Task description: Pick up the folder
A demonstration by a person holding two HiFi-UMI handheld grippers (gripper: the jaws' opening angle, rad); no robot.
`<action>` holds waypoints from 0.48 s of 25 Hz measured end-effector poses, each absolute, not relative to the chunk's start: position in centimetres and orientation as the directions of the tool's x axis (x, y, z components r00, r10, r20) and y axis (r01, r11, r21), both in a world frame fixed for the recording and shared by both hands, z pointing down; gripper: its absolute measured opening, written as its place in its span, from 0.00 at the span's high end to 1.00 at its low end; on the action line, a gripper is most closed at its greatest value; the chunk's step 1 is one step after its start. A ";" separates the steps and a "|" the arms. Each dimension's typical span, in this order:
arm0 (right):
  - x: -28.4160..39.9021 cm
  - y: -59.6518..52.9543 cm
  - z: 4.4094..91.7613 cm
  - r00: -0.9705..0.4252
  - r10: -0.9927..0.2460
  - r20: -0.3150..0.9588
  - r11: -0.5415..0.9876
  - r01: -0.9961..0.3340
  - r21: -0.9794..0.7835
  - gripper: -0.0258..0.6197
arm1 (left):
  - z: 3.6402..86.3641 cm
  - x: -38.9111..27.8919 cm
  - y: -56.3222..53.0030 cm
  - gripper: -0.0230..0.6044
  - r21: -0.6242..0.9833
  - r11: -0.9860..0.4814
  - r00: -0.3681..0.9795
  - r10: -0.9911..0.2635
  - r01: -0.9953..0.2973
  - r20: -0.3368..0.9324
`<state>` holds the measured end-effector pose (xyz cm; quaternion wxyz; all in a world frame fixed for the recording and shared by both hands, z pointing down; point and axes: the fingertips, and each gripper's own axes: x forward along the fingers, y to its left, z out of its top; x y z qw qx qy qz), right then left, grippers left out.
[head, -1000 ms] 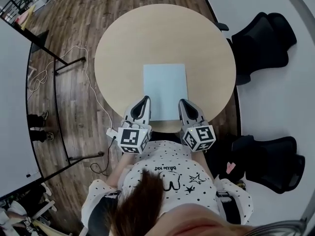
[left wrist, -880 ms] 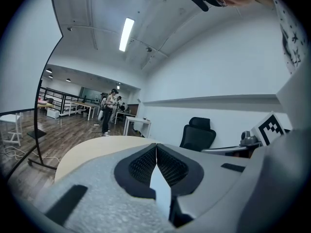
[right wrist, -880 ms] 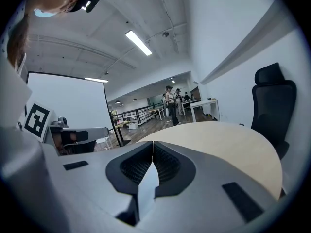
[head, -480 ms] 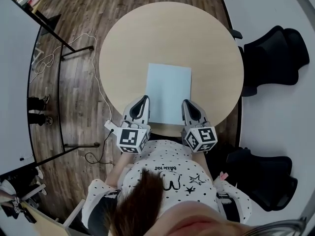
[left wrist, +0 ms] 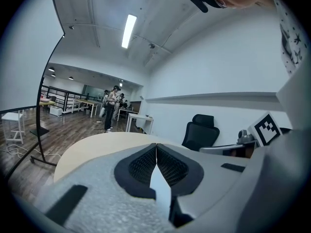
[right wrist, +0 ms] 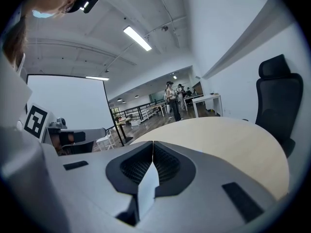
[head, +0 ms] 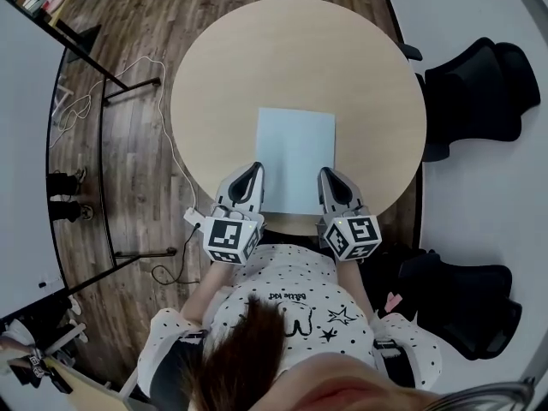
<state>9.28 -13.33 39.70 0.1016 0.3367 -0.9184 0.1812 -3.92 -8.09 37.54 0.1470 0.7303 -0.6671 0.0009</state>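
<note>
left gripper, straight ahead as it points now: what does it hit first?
Probably the folder, near its left edge, or the table just beside it: the shut left gripper tilts slightly down there. Height is unclear.

You see a smooth, matt folder [head: 296, 157] on the matt, pale wood-look counter [head: 257, 67], dark wood floor [head: 137, 32] planks around the counter, and rough black pads [left wrist: 141, 166] in the matt grey plastic left gripper [head: 254, 169].

Round beige counter [head: 257, 67] on a wood floor [head: 145, 187]. One black office chair [head: 479, 80] stands upper right. A second chair [head: 467, 302] stands lower right.
</note>
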 end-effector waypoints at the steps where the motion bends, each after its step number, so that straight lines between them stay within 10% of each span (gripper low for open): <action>1: 9.1 -13.2 39.4 -0.752 -0.584 0.307 0.706 -0.657 -0.266 0.95 | 37.5 -3.8 -8.2 0.93 0.213 -0.083 0.127 -0.971 -0.973 0.203; 12: 9.3 -12.8 39.2 -0.709 -0.632 0.314 0.658 -0.704 -0.267 0.95 | 36.9 -4.5 -9.2 0.93 0.207 -0.147 0.187 -0.963 -0.967 0.192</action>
